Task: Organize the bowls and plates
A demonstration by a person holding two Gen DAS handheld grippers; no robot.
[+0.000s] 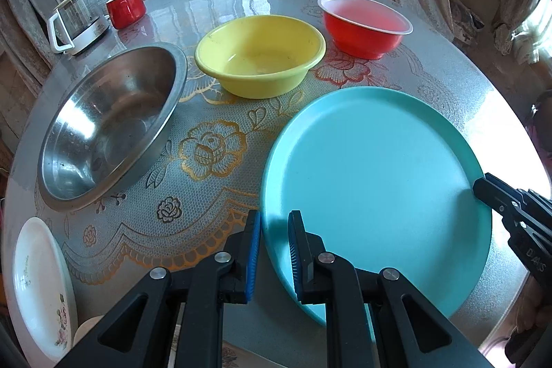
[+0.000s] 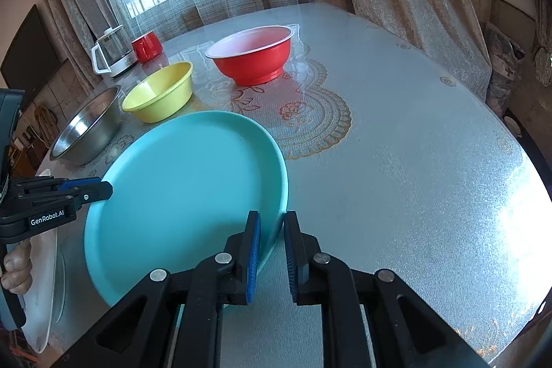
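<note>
Left wrist view: the left gripper (image 1: 274, 230) clamps the near-left rim of the teal plate (image 1: 372, 175); the steel bowl (image 1: 114, 123), yellow bowl (image 1: 260, 54) and red bowl (image 1: 365, 26) stand separate, unstacked.

Right wrist view: the right gripper (image 2: 272, 230) pinches the plate's right rim. Sorting looks barely begun.

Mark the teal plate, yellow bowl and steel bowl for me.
teal plate (image 1: 379, 175): left wrist view, flat centre of its face.
yellow bowl (image 1: 262, 57): left wrist view, inner floor.
steel bowl (image 2: 88, 133): right wrist view, inside wall.
</note>
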